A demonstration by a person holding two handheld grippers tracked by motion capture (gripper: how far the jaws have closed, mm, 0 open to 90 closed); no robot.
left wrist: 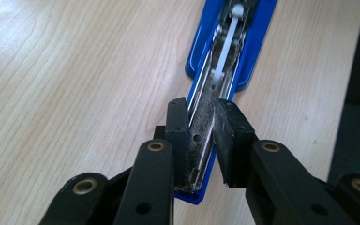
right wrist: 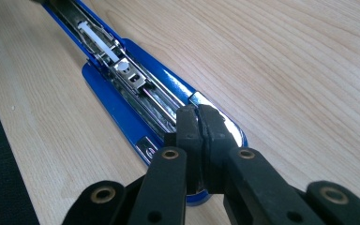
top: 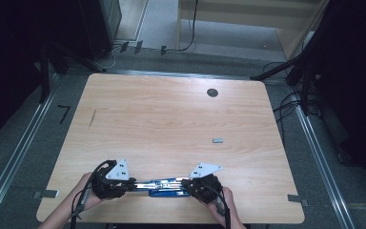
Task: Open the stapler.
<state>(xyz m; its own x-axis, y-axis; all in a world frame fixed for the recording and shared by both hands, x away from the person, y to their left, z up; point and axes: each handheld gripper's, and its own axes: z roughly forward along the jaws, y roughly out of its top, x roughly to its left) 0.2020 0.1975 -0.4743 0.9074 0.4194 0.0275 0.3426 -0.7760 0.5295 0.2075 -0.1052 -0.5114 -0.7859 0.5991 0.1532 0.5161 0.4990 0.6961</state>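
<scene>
Blue stapler (top: pixel 164 187) lies opened out flat near the front edge of the wooden table (top: pixel 171 114), between both grippers. Left gripper (left wrist: pixel 201 136): jaws clamped on the stapler's metal staple channel, at one end. Right gripper (right wrist: pixel 199 136): jaws closed tight at the opp. end, pads nearly touching, pinching the stapler's edge; small grey block (top: pixel 218 140) sits well apart, mid-table.

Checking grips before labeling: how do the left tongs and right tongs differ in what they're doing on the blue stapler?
The left tongs clamp the stapler's open metal channel with a visible gap between the pads; the right tongs have pads nearly touching, pinched at the other end. In the high view, the left tongs hold the stapler's left end and the right tongs its right end. Both are shut on it, low over the table.
</scene>
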